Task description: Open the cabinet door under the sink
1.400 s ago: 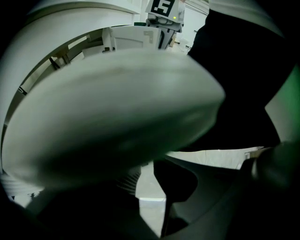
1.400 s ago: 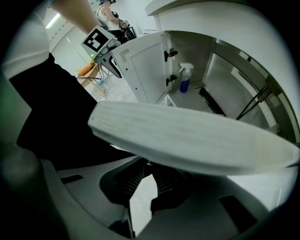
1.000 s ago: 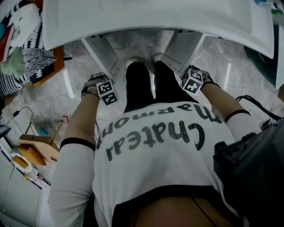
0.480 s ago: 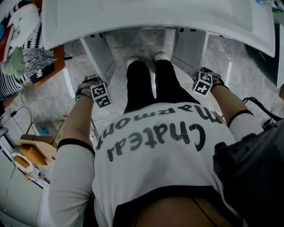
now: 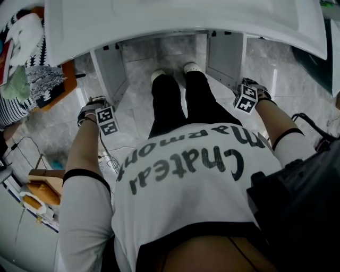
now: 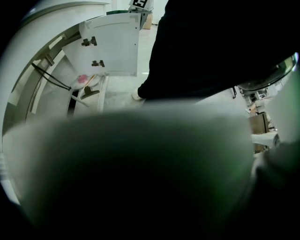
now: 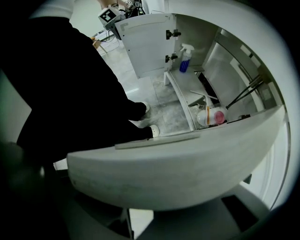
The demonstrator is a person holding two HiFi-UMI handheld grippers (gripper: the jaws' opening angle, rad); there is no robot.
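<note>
Both cabinet doors stand swung open below the sink worktop [image 5: 186, 16], angled out from it toward the person. The left cabinet door [image 5: 109, 71] hangs under the worktop's left part and the right cabinet door [image 5: 226, 53] under its right part. The person's black-trousered legs [image 5: 175, 101] stand between the two, and the white shoes [image 5: 191, 67] are on the marble floor [image 5: 133, 106] just below the worktop's front edge.

The left tool [image 5: 98, 112] points down at the outer end of the left door, out from under the worktop. A dark, blurred mass fills the lower part of the left gripper view, so I cannot tell whether this tool is clenched or released.

The right tool [image 5: 248, 95] points down at the outer end of the right door. Its jaws have just been opening and it looks released. The door's white top edge runs across just past the jaws, and a pale gap shows between them.

Inside the cabinet under the worktop, a blue spray bottle [image 7: 185, 58] stands at the back near the left door's hinges. A pink-lidded cup [image 7: 213, 116] lies nearer the front.
</note>
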